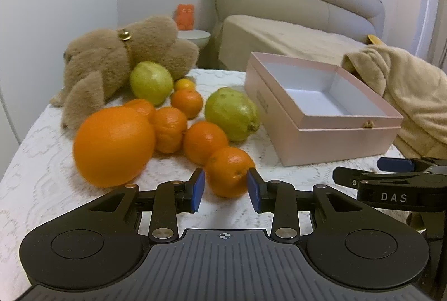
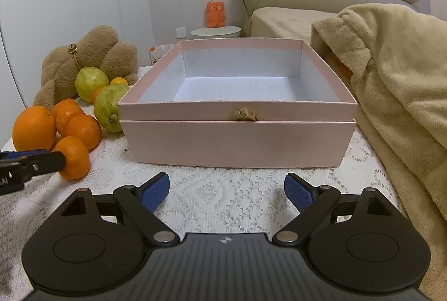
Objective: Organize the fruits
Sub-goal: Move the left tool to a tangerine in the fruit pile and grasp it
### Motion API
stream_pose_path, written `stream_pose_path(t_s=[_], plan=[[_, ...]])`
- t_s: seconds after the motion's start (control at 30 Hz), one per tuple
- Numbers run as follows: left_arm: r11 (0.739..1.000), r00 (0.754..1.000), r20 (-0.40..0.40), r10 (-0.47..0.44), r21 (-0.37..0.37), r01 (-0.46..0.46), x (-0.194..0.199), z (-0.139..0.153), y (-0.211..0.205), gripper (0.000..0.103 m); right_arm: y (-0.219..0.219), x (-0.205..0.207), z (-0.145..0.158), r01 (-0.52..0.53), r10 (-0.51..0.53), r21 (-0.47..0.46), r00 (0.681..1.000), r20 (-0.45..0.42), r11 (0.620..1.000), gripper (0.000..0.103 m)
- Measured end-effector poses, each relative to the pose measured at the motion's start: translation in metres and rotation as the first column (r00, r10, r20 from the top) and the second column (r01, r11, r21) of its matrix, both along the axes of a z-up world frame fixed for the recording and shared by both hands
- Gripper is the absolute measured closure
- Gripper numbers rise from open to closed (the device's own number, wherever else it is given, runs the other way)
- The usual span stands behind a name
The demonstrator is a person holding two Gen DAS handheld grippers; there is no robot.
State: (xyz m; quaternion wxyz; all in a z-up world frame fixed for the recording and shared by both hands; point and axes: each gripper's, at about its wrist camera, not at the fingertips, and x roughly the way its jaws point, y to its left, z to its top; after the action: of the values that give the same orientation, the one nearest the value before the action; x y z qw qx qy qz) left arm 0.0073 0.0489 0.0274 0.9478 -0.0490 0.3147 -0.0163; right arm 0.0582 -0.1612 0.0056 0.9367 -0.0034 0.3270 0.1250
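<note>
My left gripper point(image 1: 225, 186) is shut on a small mandarin point(image 1: 228, 170) at the near end of a fruit pile, blue pads pressing both its sides. The right wrist view shows that same mandarin point(image 2: 73, 158) held by one left finger point(image 2: 42, 160). Behind it lie a big orange point(image 1: 113, 146), several more mandarins point(image 1: 205, 141) and two green guavas point(image 1: 232, 113) point(image 1: 151, 82). An open pink box point(image 1: 324, 108) point(image 2: 237, 139) stands empty to the right. My right gripper point(image 2: 226, 190) hovers open in front of the box, with nothing between its fingers.
A brown plush toy point(image 1: 117, 57) lies behind the fruit. A beige blanket point(image 2: 396, 83) is heaped right of the box. Everything rests on a white lace tablecloth point(image 2: 223, 189). A sofa point(image 1: 293, 7) and a small round stand with an orange figurine point(image 2: 215, 14) are behind.
</note>
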Motion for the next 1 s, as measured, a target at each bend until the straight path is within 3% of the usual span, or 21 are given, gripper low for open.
stream_pose_path(t_s=[0.2,0.53,0.73,0.83,1.0], plan=[[1.0,1.0,-0.005,-0.004,0.028,0.004,0.016,-0.006,-0.009,0.049,0.0,-0.001,0.0,0.001,-0.001,0.0,1.0,0.001,1.0,0.013],[0.999,1.0,-0.004,-0.01,0.034,0.01,0.032,-0.01,-0.016,0.046,-0.001,0.0,-0.001,0.004,-0.004,0.005,1.0,-0.005,1.0,0.013],[0.999,1.0,0.001,-0.007,0.042,0.007,0.031,-0.01,-0.018,0.048,-0.001,0.0,-0.001,0.004,-0.004,0.005,1.0,-0.006,1.0,0.013],[1.0,1.0,0.009,-0.021,0.015,0.021,0.028,-0.009,-0.015,0.056,-0.001,0.0,-0.001,0.005,-0.005,0.006,1.0,-0.007,1.0,0.013],[0.999,0.998,0.057,-0.04,0.004,0.04,0.003,-0.004,-0.001,0.059,-0.002,0.0,-0.002,0.008,-0.007,0.012,1.0,-0.011,1.0,0.013]])
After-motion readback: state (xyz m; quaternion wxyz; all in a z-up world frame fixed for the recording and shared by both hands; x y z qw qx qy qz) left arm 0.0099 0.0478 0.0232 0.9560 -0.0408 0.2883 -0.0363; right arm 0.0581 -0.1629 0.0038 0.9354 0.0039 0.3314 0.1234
